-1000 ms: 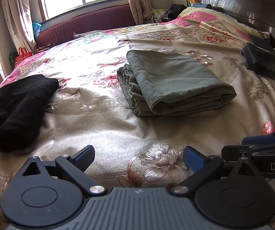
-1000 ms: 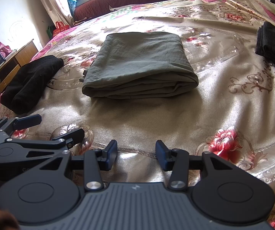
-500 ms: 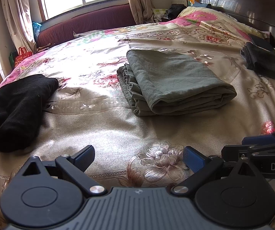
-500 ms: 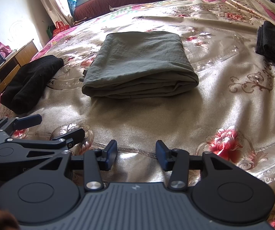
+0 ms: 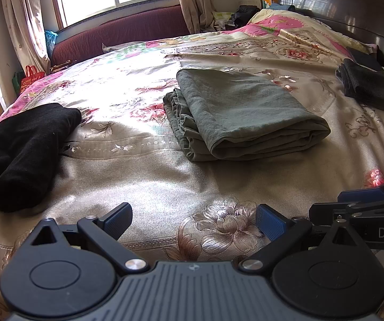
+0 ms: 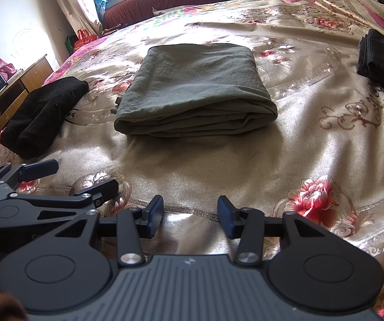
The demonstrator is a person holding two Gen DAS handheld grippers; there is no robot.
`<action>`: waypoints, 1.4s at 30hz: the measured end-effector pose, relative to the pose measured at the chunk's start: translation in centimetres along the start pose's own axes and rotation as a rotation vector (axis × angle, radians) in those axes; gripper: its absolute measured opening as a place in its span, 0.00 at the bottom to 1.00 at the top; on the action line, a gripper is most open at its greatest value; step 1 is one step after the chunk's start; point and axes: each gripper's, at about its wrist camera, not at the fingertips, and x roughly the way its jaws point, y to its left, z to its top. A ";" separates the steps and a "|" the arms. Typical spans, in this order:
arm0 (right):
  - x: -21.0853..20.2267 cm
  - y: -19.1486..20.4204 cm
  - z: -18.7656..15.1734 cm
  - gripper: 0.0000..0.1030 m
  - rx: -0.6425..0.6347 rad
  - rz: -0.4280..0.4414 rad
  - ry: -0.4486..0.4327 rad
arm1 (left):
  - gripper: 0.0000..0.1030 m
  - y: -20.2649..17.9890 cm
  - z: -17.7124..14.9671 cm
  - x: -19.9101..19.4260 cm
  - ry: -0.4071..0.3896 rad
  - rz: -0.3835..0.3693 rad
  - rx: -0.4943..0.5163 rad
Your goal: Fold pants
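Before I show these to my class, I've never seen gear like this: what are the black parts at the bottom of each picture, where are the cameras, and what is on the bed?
A person holds a hand tool in each hand; each tool has two fingers that pinch, and a wide-angle camera looking forward along them. The black shapes at the bottom are those tools seen from their own cameras. One picture comes from the left gripper, the other from the right gripper. Each tool also shows at the edge of the other's picture, so they sit side by side. Both are open and hold nothing, low over the bedspread. On the bed lie folded green pants in the middle, a black garment to the left and a dark folded cloth to the right.
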 end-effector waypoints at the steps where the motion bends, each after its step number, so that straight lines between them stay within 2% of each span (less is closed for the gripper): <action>1: 0.0 0.0 0.0 0.45 0.000 0.000 0.000 | 1.00 0.0 0.0 0.0 0.000 0.000 0.000; 42: 0.2 -0.1 0.1 0.47 0.008 0.009 0.002 | 1.00 -0.2 0.0 0.3 -0.005 0.015 -0.005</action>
